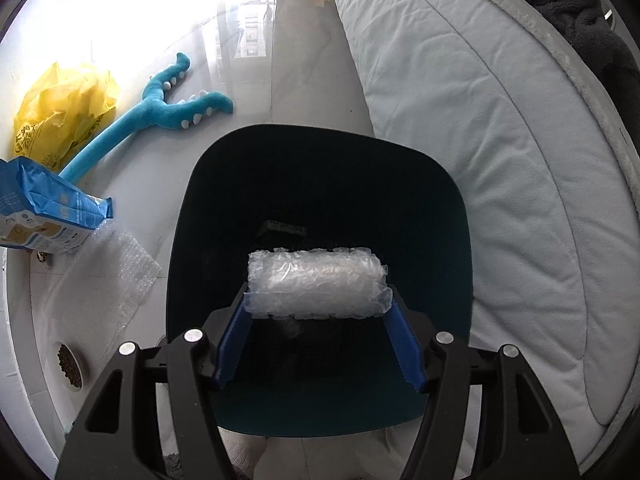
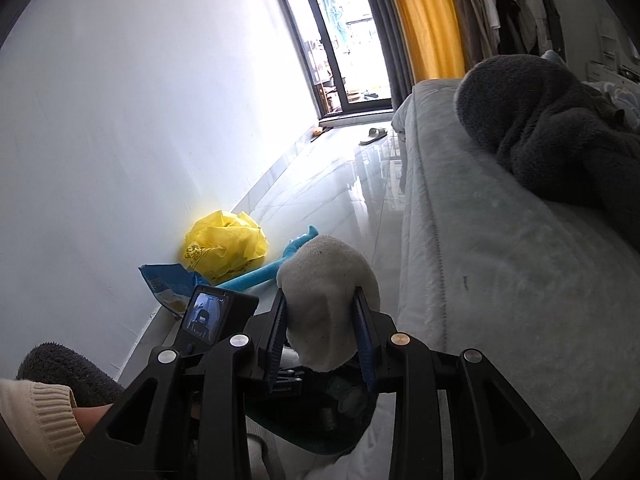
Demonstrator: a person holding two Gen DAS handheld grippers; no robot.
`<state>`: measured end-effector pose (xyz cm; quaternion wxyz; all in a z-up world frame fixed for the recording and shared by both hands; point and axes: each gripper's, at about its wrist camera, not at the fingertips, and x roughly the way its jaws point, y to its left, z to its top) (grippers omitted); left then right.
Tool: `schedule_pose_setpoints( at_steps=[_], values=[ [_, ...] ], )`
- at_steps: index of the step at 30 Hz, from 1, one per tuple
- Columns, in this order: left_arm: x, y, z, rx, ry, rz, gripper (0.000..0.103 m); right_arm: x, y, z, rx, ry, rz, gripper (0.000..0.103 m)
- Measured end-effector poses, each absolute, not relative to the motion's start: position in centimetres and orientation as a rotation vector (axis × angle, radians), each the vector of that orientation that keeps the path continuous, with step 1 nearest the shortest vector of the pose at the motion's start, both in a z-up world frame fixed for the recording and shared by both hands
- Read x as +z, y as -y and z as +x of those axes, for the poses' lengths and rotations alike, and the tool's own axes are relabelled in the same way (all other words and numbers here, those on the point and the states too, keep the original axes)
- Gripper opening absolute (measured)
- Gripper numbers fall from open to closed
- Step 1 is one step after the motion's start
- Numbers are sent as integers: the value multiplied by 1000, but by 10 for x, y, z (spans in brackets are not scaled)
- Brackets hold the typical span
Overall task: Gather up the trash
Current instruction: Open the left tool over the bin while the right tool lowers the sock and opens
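Directly over the dark teal bin [image 1: 320,184], the left gripper [image 1: 318,300] holds a rolled wad of bubble wrap [image 1: 316,286] pinched between its blue fingertips [image 1: 236,332]. The roll's long axis runs crosswise, spanning finger to finger, and sits inside the bin's mouth outline as seen from the left wrist camera. So the key relation: roll above opening, bin straight below and ahead of the tool. A release looks like the next call, judged from that alignment; depth above the rim can't be read.

The right gripper [image 2: 320,312] is clamped on a pale grey sock-like cloth [image 2: 328,296], jaws narrow around it, with the bin's edge [image 2: 304,440] showing below and close in. Left is the nearer one to dropping.

More trash waits on the floor [image 1: 256,92] by the wall: yellow plastic bag [image 1: 64,108], blue snack packet [image 1: 52,208], flat bubble wrap sheet [image 1: 104,280]. A blue plush toy [image 1: 160,108] lies beside them, likely not trash. The grey sofa [image 1: 480,160] runs along the bin's other side.
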<state>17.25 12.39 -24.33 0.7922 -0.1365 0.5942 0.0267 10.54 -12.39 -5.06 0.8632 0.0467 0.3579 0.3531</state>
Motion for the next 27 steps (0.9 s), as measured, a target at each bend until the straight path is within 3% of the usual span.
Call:
schedule_pose_setpoints(
  at_steps=[14, 27],
  values=[
    [-226, -174, 146, 81, -1245, -322, 81, -84, 74, 125, 772, -852, 79, 32],
    [-187, -223, 119, 122, -1100, -273, 82, -142, 27, 148, 767, -1027, 70, 32]
  ],
)
